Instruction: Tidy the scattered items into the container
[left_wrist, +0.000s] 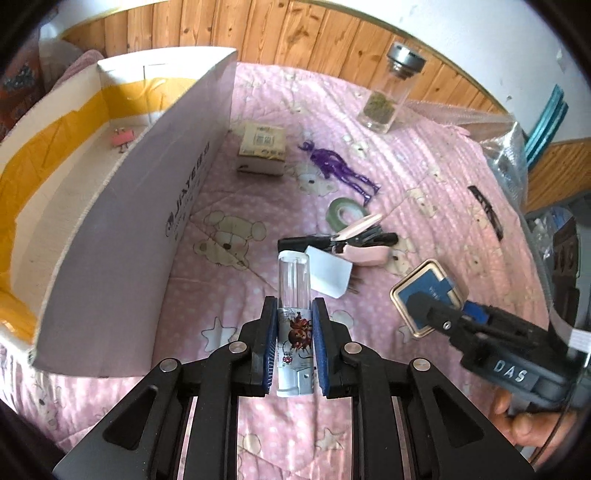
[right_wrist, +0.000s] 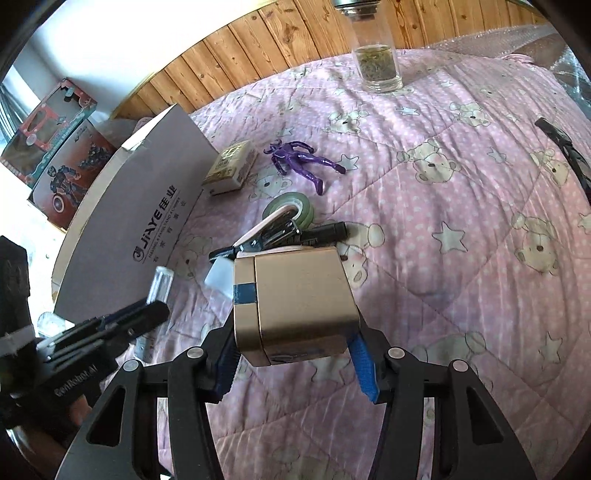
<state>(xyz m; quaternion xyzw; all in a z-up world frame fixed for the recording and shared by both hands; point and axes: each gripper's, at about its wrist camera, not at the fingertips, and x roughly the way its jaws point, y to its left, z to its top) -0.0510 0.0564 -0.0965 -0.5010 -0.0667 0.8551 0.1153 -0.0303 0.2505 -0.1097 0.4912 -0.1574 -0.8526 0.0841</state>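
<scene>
Cardboard box (left_wrist: 122, 206), our container, sits at the far left on the bed (left_wrist: 424, 166), its tall flap standing between the inside and the clutter; only a small pink clip (left_wrist: 122, 138) lies in it.

Moving right, our left claw (left_wrist: 294, 350) is nearly closed, pads pressing both sides of a clear plastic tube (left_wrist: 293, 295) with a printed label, which looks lifted clear of the quilt. Past its tip lie a white plastic piece (left_wrist: 330, 275), a black marker (left_wrist: 306, 243), a pink stapler (left_wrist: 360, 240) and a green tape roll (left_wrist: 345, 214). Farther back are a small carton (left_wrist: 262, 151), a purple figurine (left_wrist: 338, 168) and a glass jar (left_wrist: 391, 94) with green leaves at the bottom.

At the right, our right claw (right_wrist: 295, 354) stands fairly wide, clamped on a gold case (right_wrist: 299, 306) with a blue band.

What could go wrong, as we judge it:
- The tube is slick and round and juts far past the pads, so it could pivot or slip out on the way over.
- The flap is high; a low carry could knock the tube or case against its edge and push the box.
- The case looks gripped near 1 end, with a seam that may be a lid, so a tilt could let it slide or open.
- With 2 claws heading for the same opening, they could collide.
</scene>
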